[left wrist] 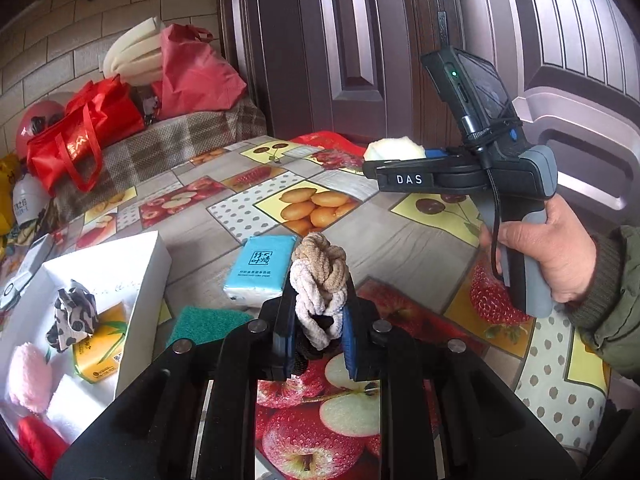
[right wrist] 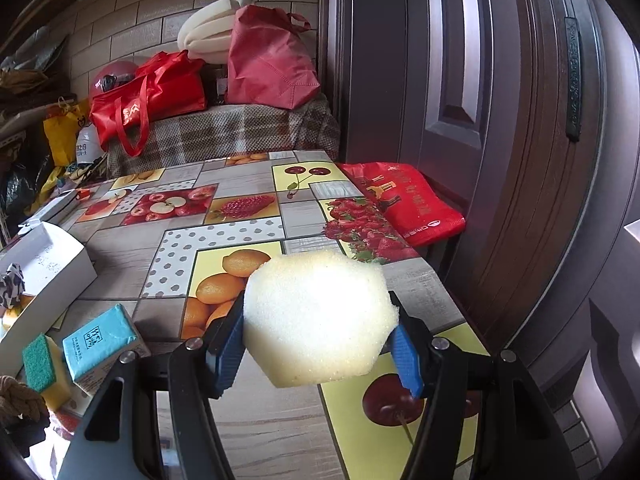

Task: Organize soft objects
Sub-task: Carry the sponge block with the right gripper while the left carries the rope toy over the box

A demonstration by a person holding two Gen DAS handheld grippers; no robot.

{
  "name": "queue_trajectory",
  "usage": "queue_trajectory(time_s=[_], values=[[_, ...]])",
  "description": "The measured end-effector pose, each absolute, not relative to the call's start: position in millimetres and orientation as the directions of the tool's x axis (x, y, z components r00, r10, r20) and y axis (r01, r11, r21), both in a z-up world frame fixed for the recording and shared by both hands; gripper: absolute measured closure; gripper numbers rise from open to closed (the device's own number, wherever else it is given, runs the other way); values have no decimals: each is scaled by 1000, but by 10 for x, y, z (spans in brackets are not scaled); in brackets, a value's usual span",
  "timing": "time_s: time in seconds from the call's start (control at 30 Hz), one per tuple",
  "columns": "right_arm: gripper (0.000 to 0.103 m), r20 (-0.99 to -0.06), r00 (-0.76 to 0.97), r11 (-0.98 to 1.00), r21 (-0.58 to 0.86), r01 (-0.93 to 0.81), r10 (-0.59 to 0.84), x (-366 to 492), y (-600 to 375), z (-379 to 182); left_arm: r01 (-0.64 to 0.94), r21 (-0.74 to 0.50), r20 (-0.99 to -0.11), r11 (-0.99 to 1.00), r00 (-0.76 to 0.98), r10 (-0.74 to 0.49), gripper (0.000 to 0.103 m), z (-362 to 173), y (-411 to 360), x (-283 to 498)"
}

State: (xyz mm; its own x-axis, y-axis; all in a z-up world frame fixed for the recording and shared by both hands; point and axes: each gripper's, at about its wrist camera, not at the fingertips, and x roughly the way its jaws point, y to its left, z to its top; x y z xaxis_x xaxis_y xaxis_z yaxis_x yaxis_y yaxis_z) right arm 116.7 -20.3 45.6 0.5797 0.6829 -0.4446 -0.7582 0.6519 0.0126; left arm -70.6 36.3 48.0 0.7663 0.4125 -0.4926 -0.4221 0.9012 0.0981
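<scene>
My left gripper [left wrist: 318, 314] is shut on a beige-and-white braided rope knot [left wrist: 320, 268], held above the fruit-print tablecloth [left wrist: 400, 240]. To its right, a hand [left wrist: 560, 252] holds my right gripper [left wrist: 394, 164] higher up. In the right wrist view the right gripper [right wrist: 320, 344] is shut on a pale yellow sponge block [right wrist: 318, 316] that bulges between the blue pads. An open white box [left wrist: 148, 280] at the left holds a cow-print cloth [left wrist: 72, 316], a pink fluffy piece [left wrist: 28, 376] and a yellow packet [left wrist: 100, 352]. The rope knot [right wrist: 20, 396] shows at the right wrist view's lower left edge.
A blue tissue pack [left wrist: 260, 268] and a green scouring sponge [left wrist: 208, 324] lie beside the box. Red bags [left wrist: 80, 132] sit on a plaid-covered bench behind the table. A flat red bag [right wrist: 404, 200] lies at the table's right edge, near a dark brown door [right wrist: 460, 80].
</scene>
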Motion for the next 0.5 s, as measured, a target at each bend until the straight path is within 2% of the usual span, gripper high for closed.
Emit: queue_trajectory(time_s=[0.33,0.5], values=[[39,-366,513,546,-14,-838,777,429,-243,491,-479,90,-407,873,782,471,86,582,378,-962],[39,-339,481,512,1,-859,808,177,-196,503,-509,71,-396,858,775,492,86,595,423,-1084]])
